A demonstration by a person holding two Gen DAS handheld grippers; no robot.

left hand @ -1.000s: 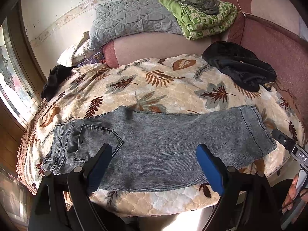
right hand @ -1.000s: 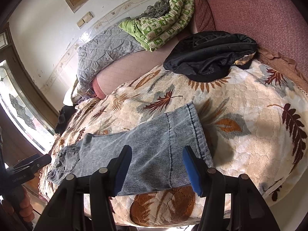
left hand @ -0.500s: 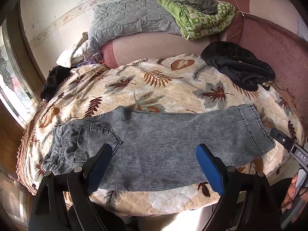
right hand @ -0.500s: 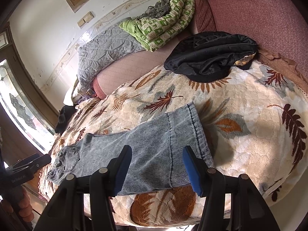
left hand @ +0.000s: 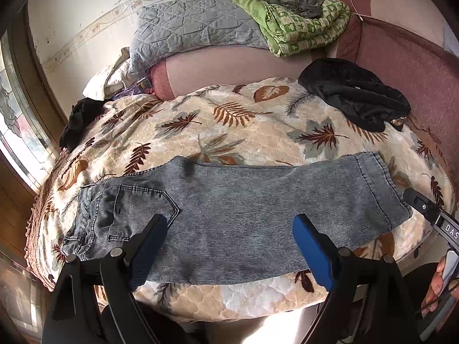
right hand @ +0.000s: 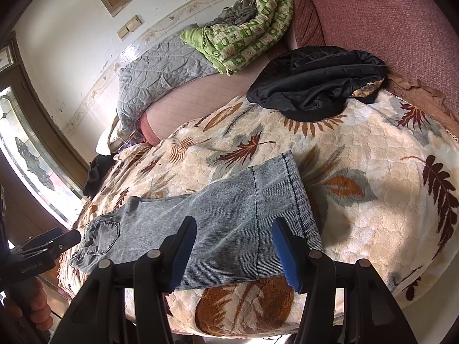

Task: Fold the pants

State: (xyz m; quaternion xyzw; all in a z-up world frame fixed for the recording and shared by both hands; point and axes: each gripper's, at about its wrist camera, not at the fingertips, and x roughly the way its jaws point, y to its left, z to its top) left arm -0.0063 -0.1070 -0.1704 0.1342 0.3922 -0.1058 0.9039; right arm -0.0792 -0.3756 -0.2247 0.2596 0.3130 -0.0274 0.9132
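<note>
Grey washed jeans point(left hand: 229, 218) lie flat, folded lengthwise, across the near part of a leaf-patterned blanket point(left hand: 229, 120), waistband at the left and leg hems at the right. My left gripper point(left hand: 229, 226) is open and empty, above the jeans' near edge around the middle. In the right wrist view the jeans point(right hand: 229, 223) run from the hem near me to the waistband at far left. My right gripper point(right hand: 233, 229) is open and empty, above the hem end. Neither gripper touches the fabric.
A black garment point(left hand: 355, 97) lies at the back right of the bed. A grey quilt point(left hand: 195, 25) and a green blanket point(left hand: 298, 25) rest on the pink headboard bolster. A dark cloth point(left hand: 80, 120) sits at the left edge by the window. The other gripper point(right hand: 37, 249) shows at left.
Both grippers stay open; the views have barely shifted and the jeans have not moved.
</note>
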